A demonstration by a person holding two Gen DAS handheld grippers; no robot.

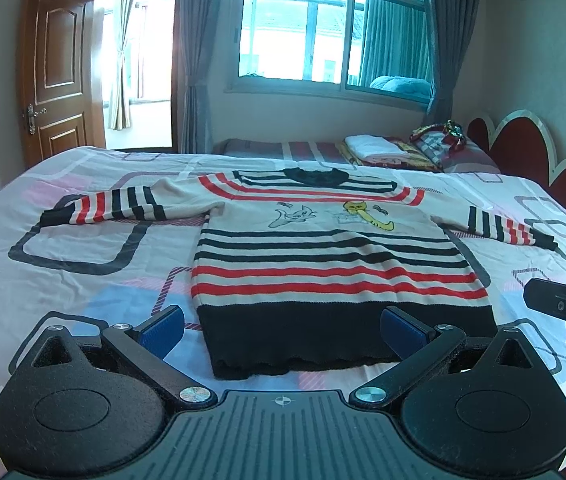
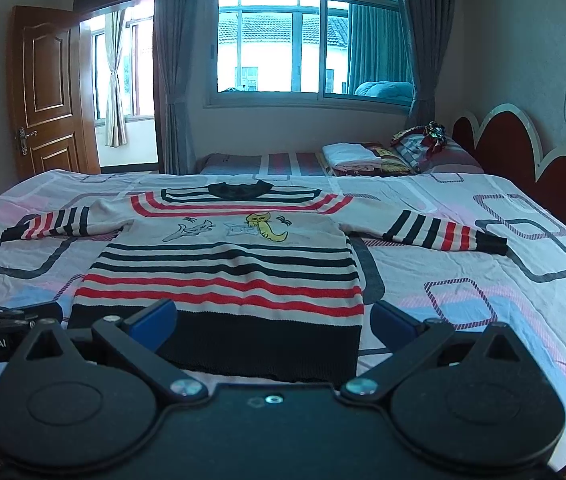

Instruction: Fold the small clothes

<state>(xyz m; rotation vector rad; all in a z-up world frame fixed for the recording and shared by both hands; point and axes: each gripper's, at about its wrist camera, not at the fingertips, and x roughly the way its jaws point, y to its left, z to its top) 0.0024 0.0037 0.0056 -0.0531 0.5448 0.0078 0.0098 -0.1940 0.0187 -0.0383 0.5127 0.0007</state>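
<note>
Nearest in the left wrist view is the left gripper, its two blue-padded fingers spread wide and holding nothing; they hang just above the near hem of the sweater, one pad to the left of the black hem band and the other over its right part; whether they touch the cloth cannot be told. Likewise the right gripper is spread wide and empty, its left finger over the black hem band and its right finger over the bedsheet just beyond the sweater's right edge; this gripper also shows at the right edge of the left wrist view.

The sweater lies flat and face up in the middle of the bed, hem near, black collar far, both striped sleeves stretched out to left and right; two cat figures sit on its chest above black and red stripes.

Far beyond it, toward the right, a stack of folded clothes rests by a pillow and a red headboard; a window and an open wooden door stand behind.
</note>
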